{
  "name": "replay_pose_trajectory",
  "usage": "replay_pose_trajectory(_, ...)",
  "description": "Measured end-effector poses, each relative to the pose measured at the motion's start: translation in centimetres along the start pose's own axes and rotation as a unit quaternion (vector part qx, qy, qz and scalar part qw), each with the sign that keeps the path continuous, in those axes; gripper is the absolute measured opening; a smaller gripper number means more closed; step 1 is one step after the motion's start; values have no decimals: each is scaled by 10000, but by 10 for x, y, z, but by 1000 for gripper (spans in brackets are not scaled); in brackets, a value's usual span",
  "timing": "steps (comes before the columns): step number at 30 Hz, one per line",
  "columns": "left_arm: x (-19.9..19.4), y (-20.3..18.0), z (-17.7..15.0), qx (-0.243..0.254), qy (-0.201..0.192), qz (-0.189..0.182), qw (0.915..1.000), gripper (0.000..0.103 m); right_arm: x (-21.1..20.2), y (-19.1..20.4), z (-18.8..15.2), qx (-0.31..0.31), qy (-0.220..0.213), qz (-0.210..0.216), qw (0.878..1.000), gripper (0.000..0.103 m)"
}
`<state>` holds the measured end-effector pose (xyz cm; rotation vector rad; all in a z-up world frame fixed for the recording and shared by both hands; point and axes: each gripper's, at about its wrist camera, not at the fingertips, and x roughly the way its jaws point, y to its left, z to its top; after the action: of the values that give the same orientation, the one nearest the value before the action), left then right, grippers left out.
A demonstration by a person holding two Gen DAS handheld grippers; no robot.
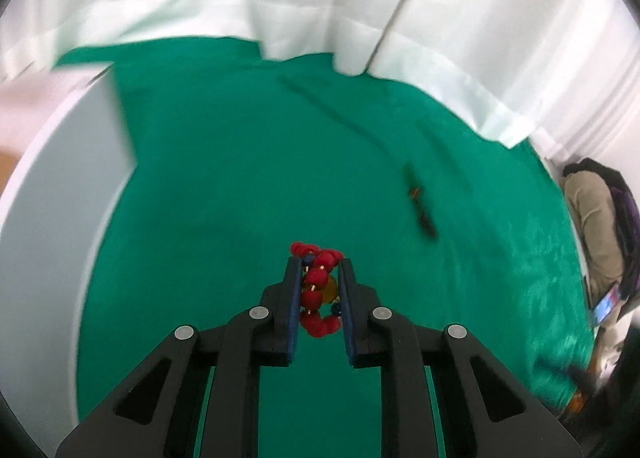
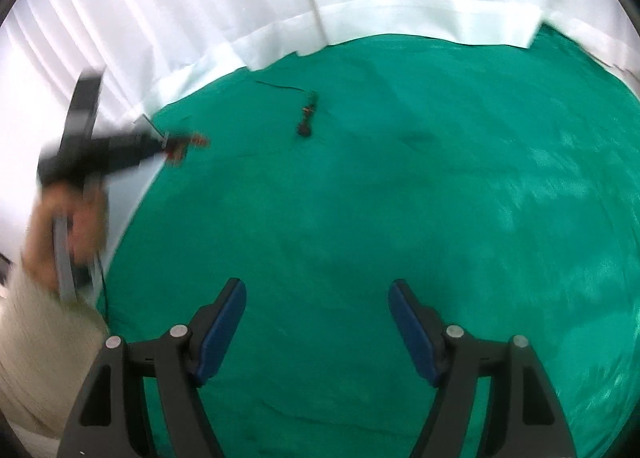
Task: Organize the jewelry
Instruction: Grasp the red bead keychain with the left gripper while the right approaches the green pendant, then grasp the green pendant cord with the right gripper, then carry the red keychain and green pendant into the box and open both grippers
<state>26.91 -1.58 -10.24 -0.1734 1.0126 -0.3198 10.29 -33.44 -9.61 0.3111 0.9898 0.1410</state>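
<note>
Red bead bracelet [image 1: 318, 290] clamped between left gripper [image 1: 320, 272] fingers, held above green cloth [image 1: 240, 186]. Dark necklace [image 1: 420, 206] lies on cloth, well apart. Right gripper [image 2: 318, 294] fingers wide apart, holding nothing, over cloth.

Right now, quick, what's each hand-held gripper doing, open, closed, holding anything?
Left hand-held gripper: closed on the red bead bracelet.
Right hand-held gripper: open, holding nothing, above the green cloth.
</note>
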Motion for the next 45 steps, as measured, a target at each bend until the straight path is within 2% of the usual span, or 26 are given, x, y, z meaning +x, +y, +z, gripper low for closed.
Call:
replay_pose_trajectory(5, -19, 19, -37, -111, 20, 144, 9998, 17, 20, 5, 77, 98, 231, 458, 9986, 75)
replay_pose_trajectory(8, -32, 27, -49, -167, -9, 202, 9997, 17, 62, 7, 125, 22, 445, 378, 9983, 74)
replay_pose_trajectory(9, -35, 29, -51, -192, -15, 202, 9996, 17, 80, 6, 140, 17, 546, 268, 9981, 70)
replay_pose_trajectory(10, -38, 32, -53, -231, -14, 200, 9995, 17, 95, 6, 152, 29, 650, 165, 9977, 54)
replay_pose_trajectory(11, -39, 34, -54, -262, -21, 203, 9994, 17, 112, 6, 165, 77, 724, 53, 9973, 45)
replay_pose_trajectory(14, -44, 42, -57, -336, -40, 247, 9991, 17, 154, 5, 197, 163, 910, -342, 9951, 45)
replay_pose_trajectory(18, -45, 51, -61, -372, -42, 331, 9988, 17, 187, 22, 203, -239, 1110, -629, 9915, 41)
replay_pose_trajectory(21, -44, 51, -63, -390, -29, 337, 9987, 17, 201, 34, 204, -602, 1108, -1108, 9858, 25)
replay_pose_trajectory(22, -44, 51, -63, -378, -31, 350, 9987, 17, 203, 38, 203, -738, 1132, -1260, 9828, 13)
replay_pose_trajectory(23, -45, 50, -63, -355, -39, 369, 9987, 17, 203, 41, 202, -885, 1135, -1422, 9793, 8)
replay_pose_trajectory(28, -58, 42, -61, -289, -185, 381, 9987, 17, 175, 47, 196, -908, 962, -1181, 9841, 8)
replay_pose_trajectory(36, -106, 26, -52, -196, -583, 188, 9979, 17, 89, 71, 179, -1140, 393, -495, 9915, 8)
replay_pose_trajectory(39, -129, 18, -50, -163, -700, 7, 9974, 17, 59, 85, 170, -1324, 246, -265, 9905, 8)
replay_pose_trajectory(45, -188, 8, -49, -281, -872, -615, 9939, 17, 5, 136, 159, -1841, -43, 256, 9826, 8)
